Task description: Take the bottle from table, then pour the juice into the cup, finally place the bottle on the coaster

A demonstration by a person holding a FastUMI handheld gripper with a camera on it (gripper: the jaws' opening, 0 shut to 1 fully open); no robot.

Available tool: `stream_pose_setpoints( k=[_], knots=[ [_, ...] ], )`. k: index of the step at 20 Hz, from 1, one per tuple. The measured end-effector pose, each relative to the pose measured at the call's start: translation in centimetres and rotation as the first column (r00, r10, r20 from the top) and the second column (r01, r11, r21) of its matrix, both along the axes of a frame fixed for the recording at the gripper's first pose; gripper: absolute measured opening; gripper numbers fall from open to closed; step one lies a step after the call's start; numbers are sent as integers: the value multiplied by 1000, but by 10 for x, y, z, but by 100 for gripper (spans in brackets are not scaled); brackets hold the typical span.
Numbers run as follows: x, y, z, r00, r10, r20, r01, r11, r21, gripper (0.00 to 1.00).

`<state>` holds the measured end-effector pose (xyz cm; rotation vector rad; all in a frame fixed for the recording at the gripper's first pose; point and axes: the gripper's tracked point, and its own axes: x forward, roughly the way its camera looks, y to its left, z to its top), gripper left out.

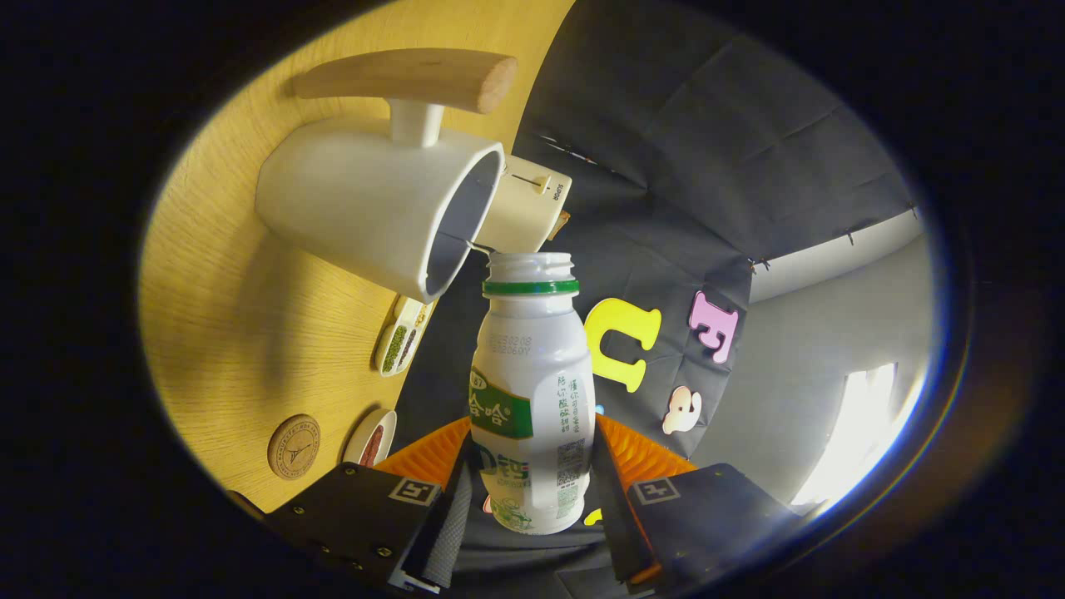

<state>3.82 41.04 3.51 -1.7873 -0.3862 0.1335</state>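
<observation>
Between the jaws sits the bottle (532, 391), gripped on both sides, its open mouth at the cup (378, 208) rim. Pouring cleanly likely needs a slow, steady tilt over the opening.

Your gripper (532, 491) has both fingers pressed on the lower body of the bottle (532, 391), which sits between them. The bottle is uncapped, with a green ring under its open neck. The view is rolled, so the wooden table (241, 316) runs up one side. The bottle's mouth is just beside the rim of the white cup (374, 204), which has a wooden handle (408, 76). Whether they touch: cannot tell. The round coaster (294, 447) lies on the table, well apart from the cup. Small dishes (402, 337) lie between them.
</observation>
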Motion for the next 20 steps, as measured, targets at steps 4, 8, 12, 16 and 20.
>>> stream_pose_setpoints(
  k=[4,8,12,16,20],
  knots=[
    [0,0,1,1000,2,14,-2,1000,-18,69],
    [0,1,3,1000,7,26,-6,999,-43,69],
    [-1,3,5,999,18,50,-14,997,-69,69],
    [-5,6,5,997,37,73,-29,994,-106,69],
    [-4,8,5,996,44,75,-35,991,-126,69]
  ],
)
